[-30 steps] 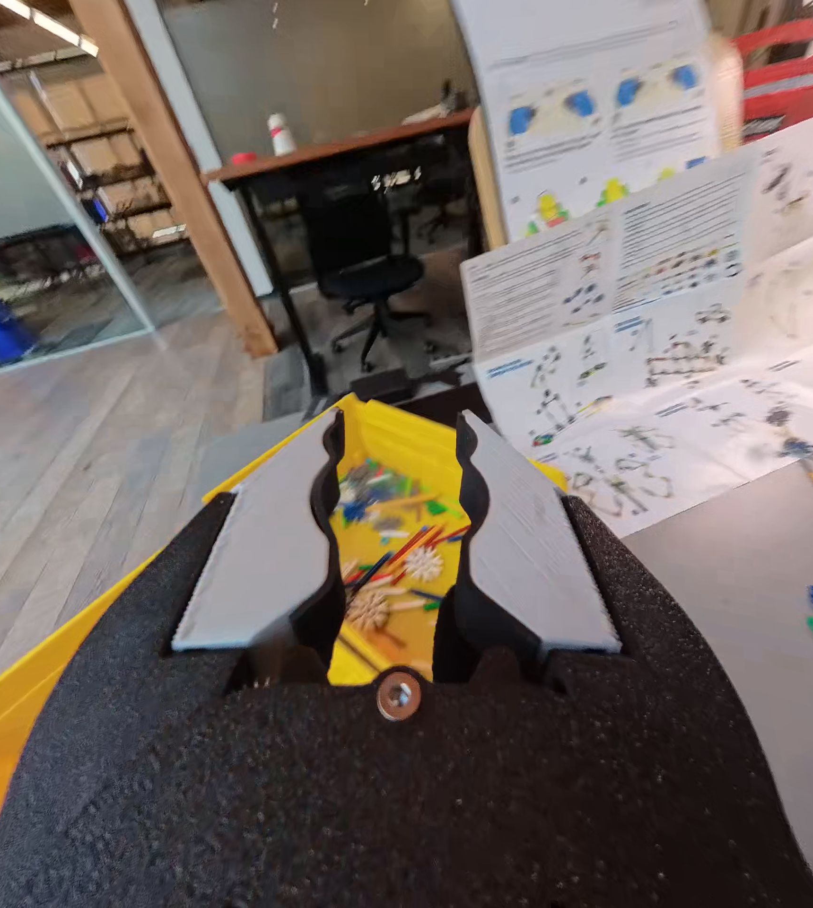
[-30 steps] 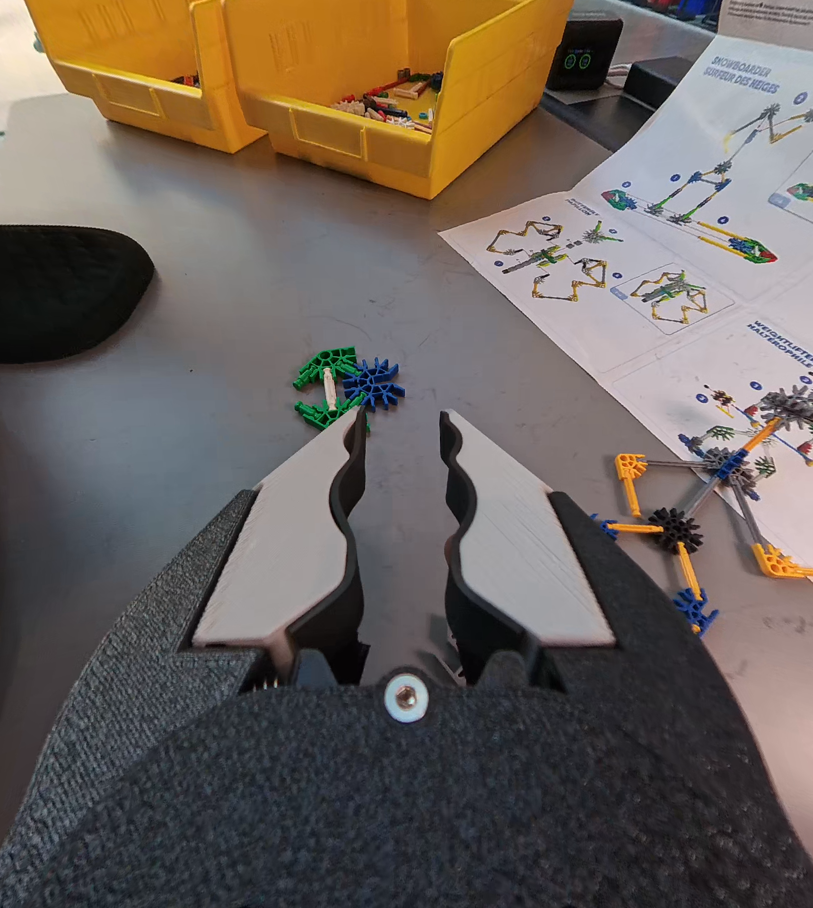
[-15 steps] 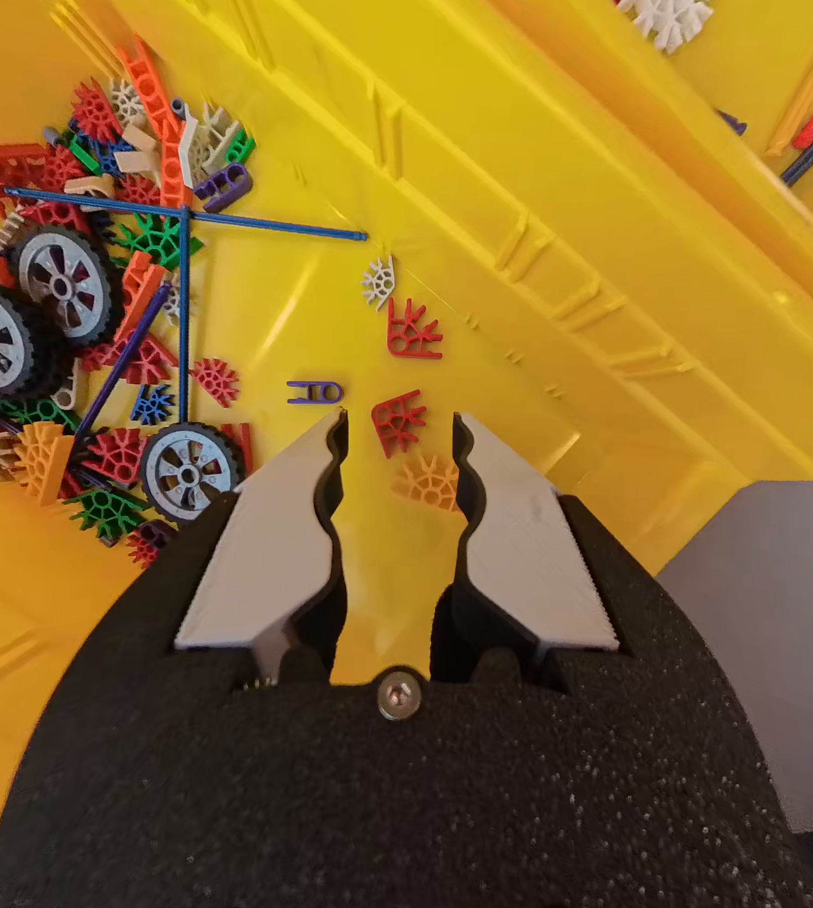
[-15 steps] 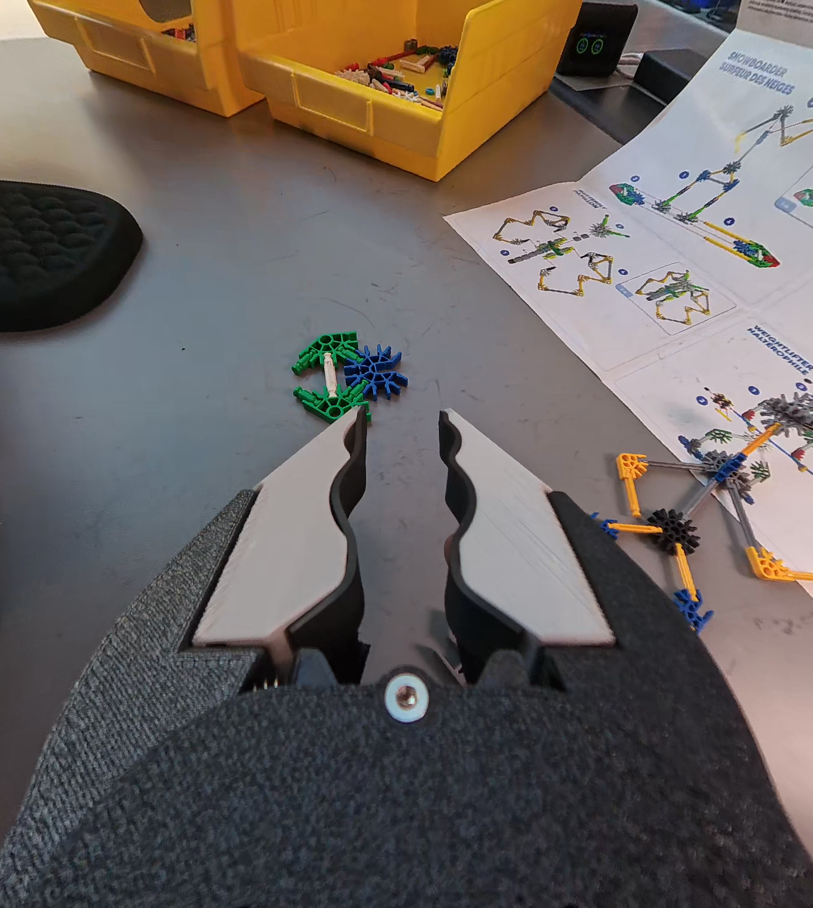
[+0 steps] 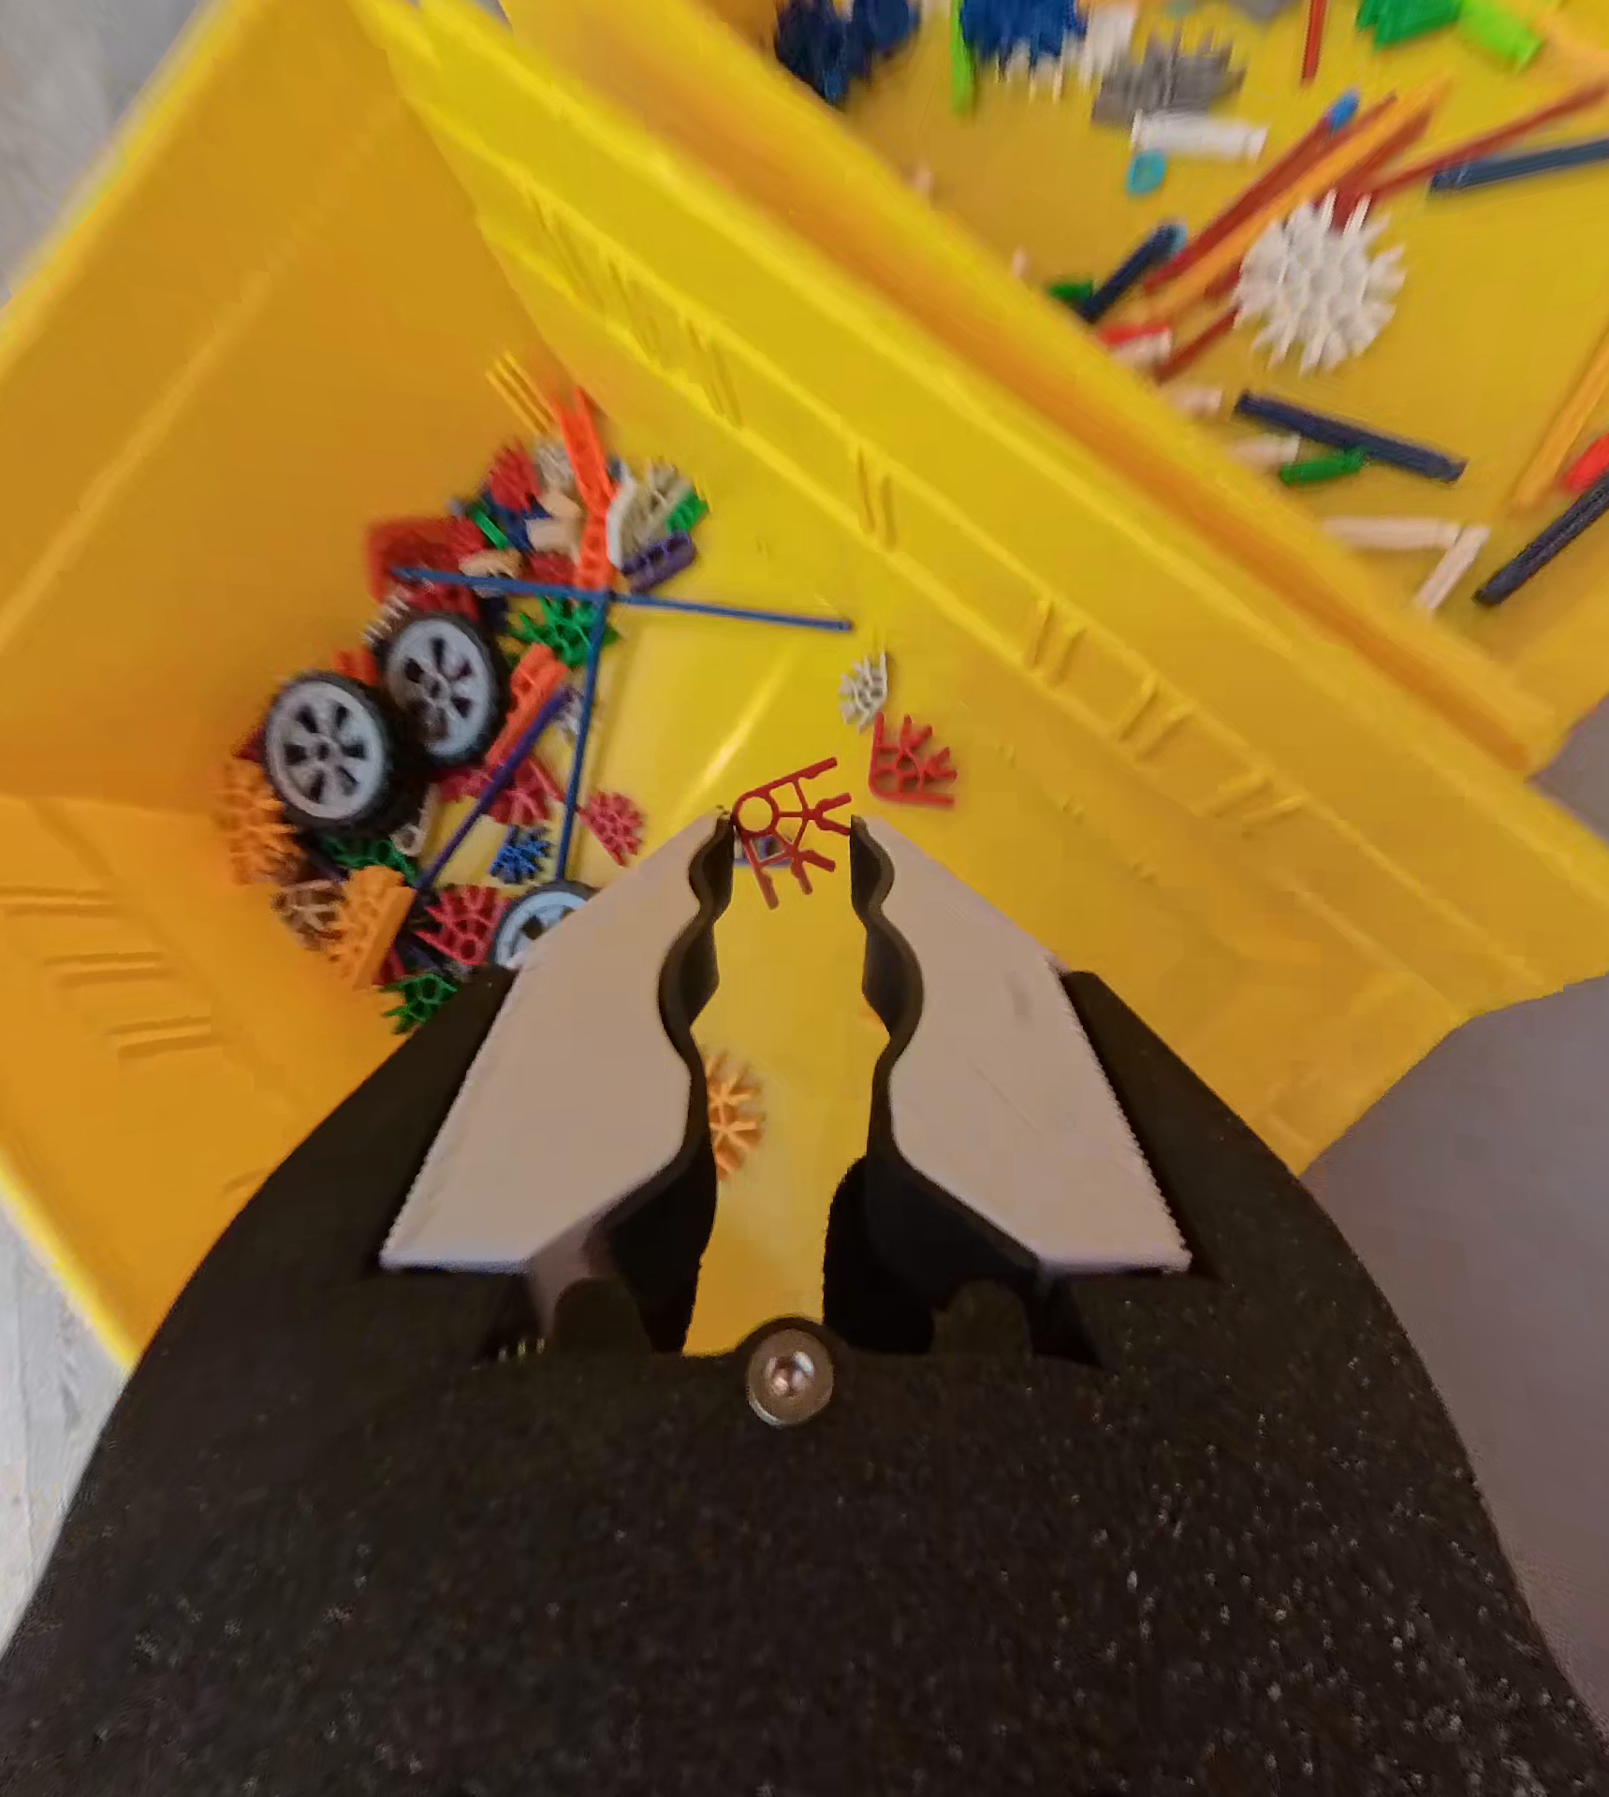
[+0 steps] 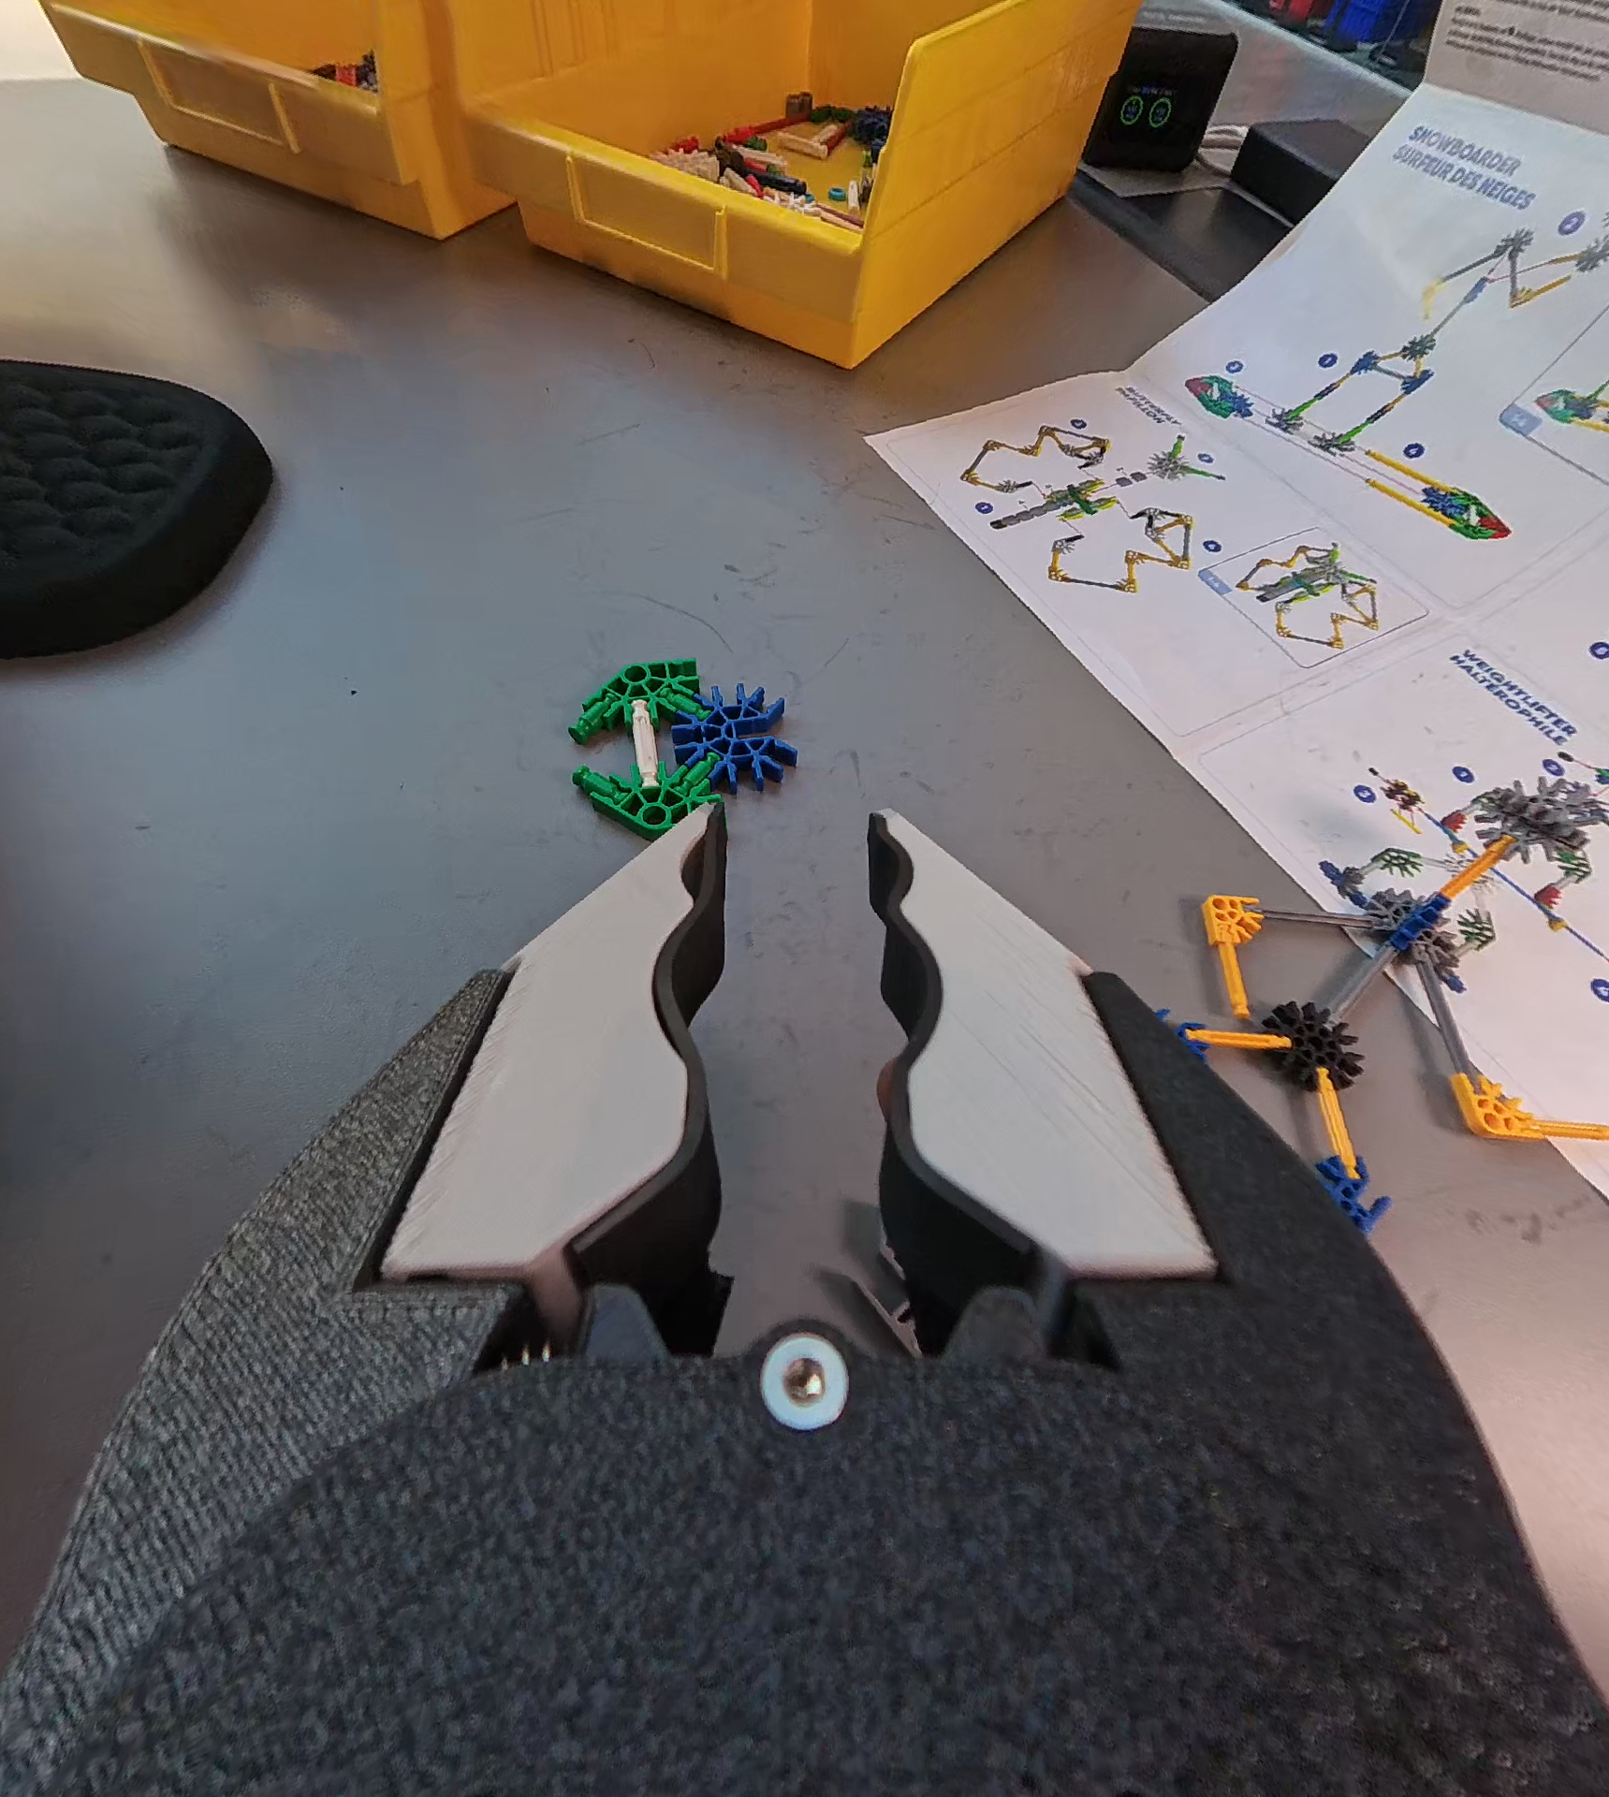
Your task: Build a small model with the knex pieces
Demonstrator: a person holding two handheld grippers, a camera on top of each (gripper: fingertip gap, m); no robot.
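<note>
My left gripper (image 5: 790, 836) is shut on a small red connector (image 5: 795, 838), pinched between its fingertips and held above the floor of a yellow bin (image 5: 197, 389). In the bin below lie another red connector (image 5: 912, 763), an orange connector (image 5: 732, 1109) and a pile of mixed parts with grey wheels (image 5: 333, 749). My right gripper (image 6: 795, 827) is open and empty, low over the grey table. Its left fingertip is just short of a green and blue connector piece (image 6: 674, 739).
A second yellow bin (image 5: 1024, 321) with rods and a white connector adjoins the first. In the right wrist view both bins (image 6: 683, 224) stand at the back, a black pad (image 6: 51, 506) at left, an instruction sheet (image 6: 1364, 438) and a yellow, black and blue assembly (image 6: 1316, 1040) at right.
My left gripper dipped into the bin, closed on the red connector and has risen with it. My right gripper has hardly moved.
</note>
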